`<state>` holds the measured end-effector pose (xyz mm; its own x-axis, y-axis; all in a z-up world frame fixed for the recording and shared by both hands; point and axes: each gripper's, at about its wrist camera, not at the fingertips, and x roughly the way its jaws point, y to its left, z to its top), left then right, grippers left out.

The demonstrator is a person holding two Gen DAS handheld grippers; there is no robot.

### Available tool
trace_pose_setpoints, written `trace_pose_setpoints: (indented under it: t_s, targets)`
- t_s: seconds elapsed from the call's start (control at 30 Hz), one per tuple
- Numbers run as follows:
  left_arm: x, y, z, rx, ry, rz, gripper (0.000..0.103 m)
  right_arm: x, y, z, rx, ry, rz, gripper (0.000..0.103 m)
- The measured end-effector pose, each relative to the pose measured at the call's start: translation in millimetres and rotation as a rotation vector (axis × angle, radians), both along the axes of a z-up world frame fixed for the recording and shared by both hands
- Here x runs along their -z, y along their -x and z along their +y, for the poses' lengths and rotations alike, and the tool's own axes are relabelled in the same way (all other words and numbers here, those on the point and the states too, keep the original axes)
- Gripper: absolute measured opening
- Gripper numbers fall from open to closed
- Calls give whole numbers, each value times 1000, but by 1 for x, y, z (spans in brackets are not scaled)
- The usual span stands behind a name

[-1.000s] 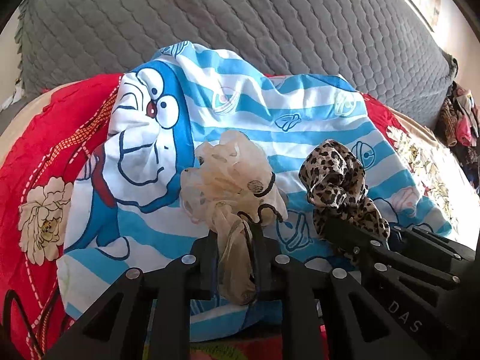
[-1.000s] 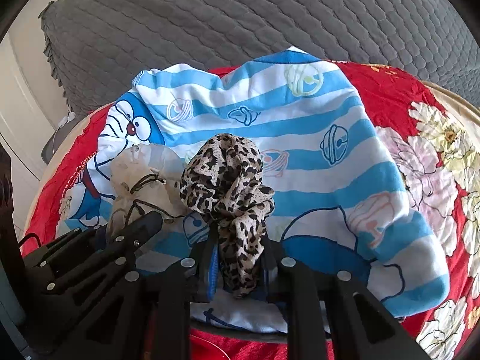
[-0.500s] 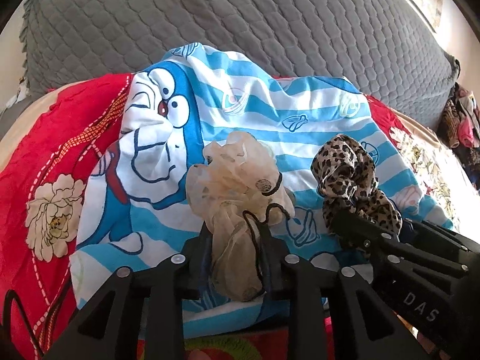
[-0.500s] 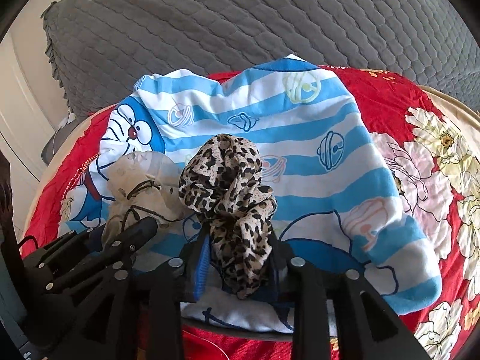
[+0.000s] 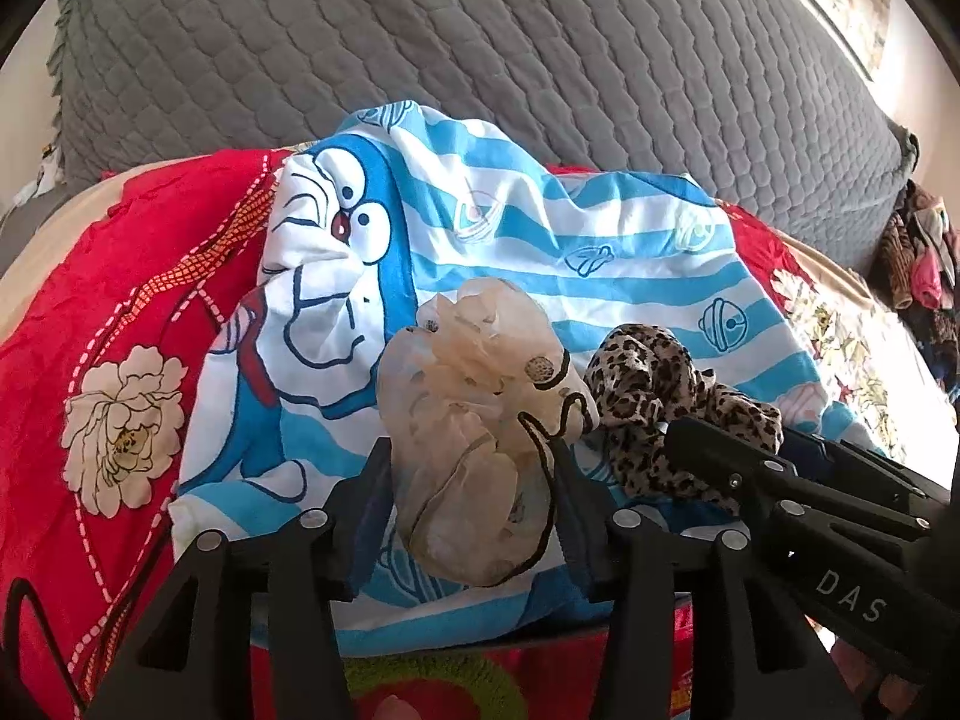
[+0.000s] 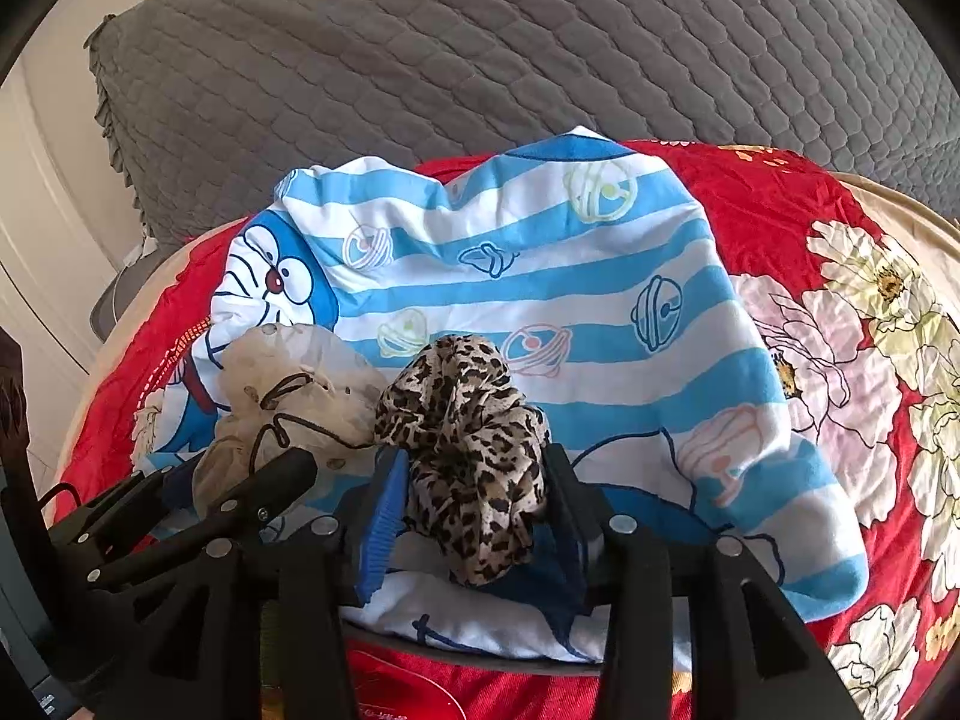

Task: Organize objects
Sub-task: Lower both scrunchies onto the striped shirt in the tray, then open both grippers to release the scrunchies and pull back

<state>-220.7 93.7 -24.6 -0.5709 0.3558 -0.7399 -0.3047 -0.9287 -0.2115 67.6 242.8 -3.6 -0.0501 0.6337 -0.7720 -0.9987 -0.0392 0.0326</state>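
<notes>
Grey quilted cover (image 5: 540,60) fills the back of both views. In front of it lies the red flowered sheet (image 5: 120,300), wrinkled, with pale blossoms to your left and right.

On the red sheet sits the blue-and-white striped cloth (image 6: 570,276) with a cartoon cat face at its left end. Both of your grippers are over its near edge.

Your left gripper (image 5: 471,480) is clenched on the cream scrunchie (image 5: 480,396). The scrunchie's lower part is pinched between the 2 fingers, and its ruffled top bulges up and forward past the tips. A thin black elastic loops across its right side.

Your right gripper (image 6: 477,498) is clenched on the leopard scrunchie (image 6: 468,420). Same arrangement: the tail hangs between the fingers, the gathered bulk stands above the tips. A blue pad (image 6: 381,528) shows on the left finger.

The 2 scrunchies sit side by side, just touching, cream one on your left, leopard one on your right. Whether either rests on the striped cloth or is lifted off it, you cannot tell from these views.

A heap of mixed clothes (image 5: 918,264) lies at the far right edge.
</notes>
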Motion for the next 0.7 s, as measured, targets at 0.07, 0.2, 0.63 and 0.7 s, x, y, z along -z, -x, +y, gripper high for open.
trace_pose_setpoints:
  t_s: [0.07,0.2,0.63,0.7]
  targets:
    - [-1,0,-1,-4,4,7,56,-1,0,-1,4,-3,-1,47]
    - [-2,-1,-3,-4,3,3,58,-7,-1,-2,5,-13,9,50]
    - [-11,-8,-17,-7,-18,2,67,-23,1,-12,-6,-45,-8,59]
    - [-15,-10,-19,-9,-23,6,67,-25,3,-15,-10,-45,-13,59]
